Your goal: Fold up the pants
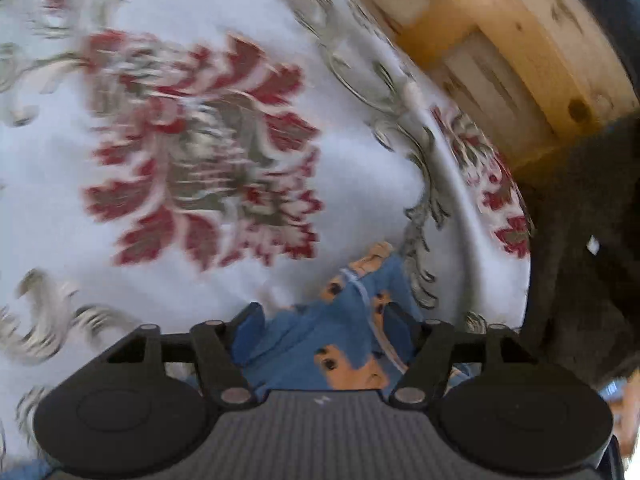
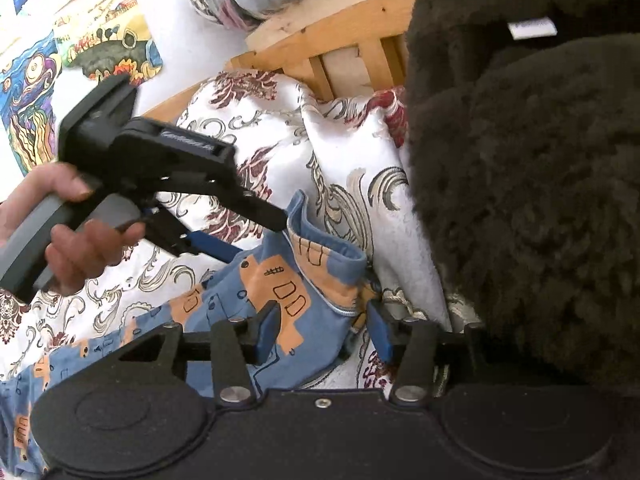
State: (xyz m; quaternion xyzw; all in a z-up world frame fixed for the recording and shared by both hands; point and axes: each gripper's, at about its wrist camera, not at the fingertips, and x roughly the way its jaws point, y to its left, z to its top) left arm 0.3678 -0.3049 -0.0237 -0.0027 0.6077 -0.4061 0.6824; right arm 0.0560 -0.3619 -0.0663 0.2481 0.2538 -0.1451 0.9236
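Both grippers open over blue-and-orange pants (image 2: pixel 280 280) on floral bedspread (image 1: pixel 240 20): left gripper (image 1: pixel 320 320) wide, right gripper (image 2: pixel 324 328) partly, fabric between pads, unpinched.

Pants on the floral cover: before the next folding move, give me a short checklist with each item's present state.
1. Left gripper open: ok.
2. Right gripper open: ok.
3. Pants lying between the right jaws, pads not pressing: ok.
4. Pants flat and smoothed: not ok, the end near the dark fleece stands up bunched.
5. Floral cover smooth under the pants: cannot tell.
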